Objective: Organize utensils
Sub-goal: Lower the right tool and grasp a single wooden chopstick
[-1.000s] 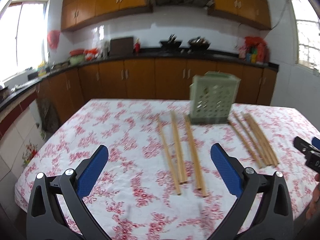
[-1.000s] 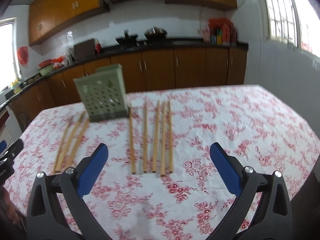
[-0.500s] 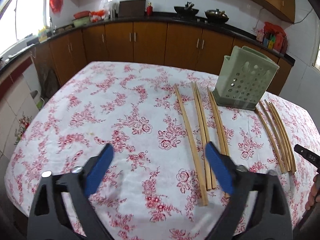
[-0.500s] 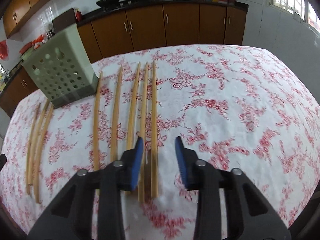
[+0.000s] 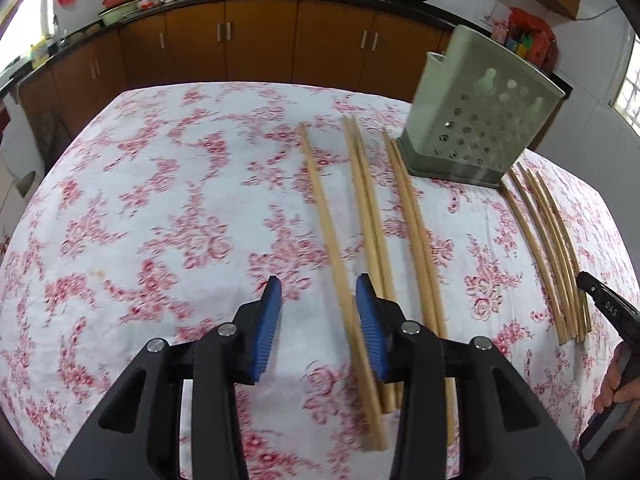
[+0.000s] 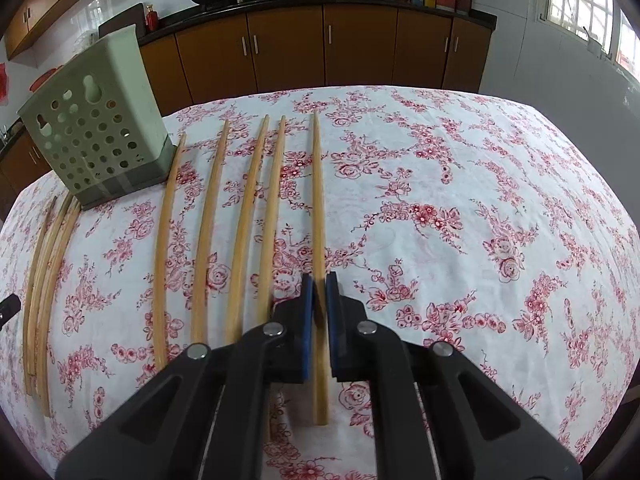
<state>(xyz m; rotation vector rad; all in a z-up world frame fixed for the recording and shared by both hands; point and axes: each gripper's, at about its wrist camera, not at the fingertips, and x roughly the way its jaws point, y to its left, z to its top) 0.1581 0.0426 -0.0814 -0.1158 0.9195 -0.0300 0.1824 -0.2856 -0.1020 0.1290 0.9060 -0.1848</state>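
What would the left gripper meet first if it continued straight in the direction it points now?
Probably the tablecloth, with the leftmost chopstick between the closing fingers, near the right pad. The left gripper tilts downward, so the cloth comes long before the green holder. Depth is unclear.

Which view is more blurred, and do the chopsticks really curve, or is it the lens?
Left wrist view: tablecloth and chopsticks smeared by motion. Right wrist view: sharper; outer chopsticks bow while the central one runs straight, so fisheye distortion.
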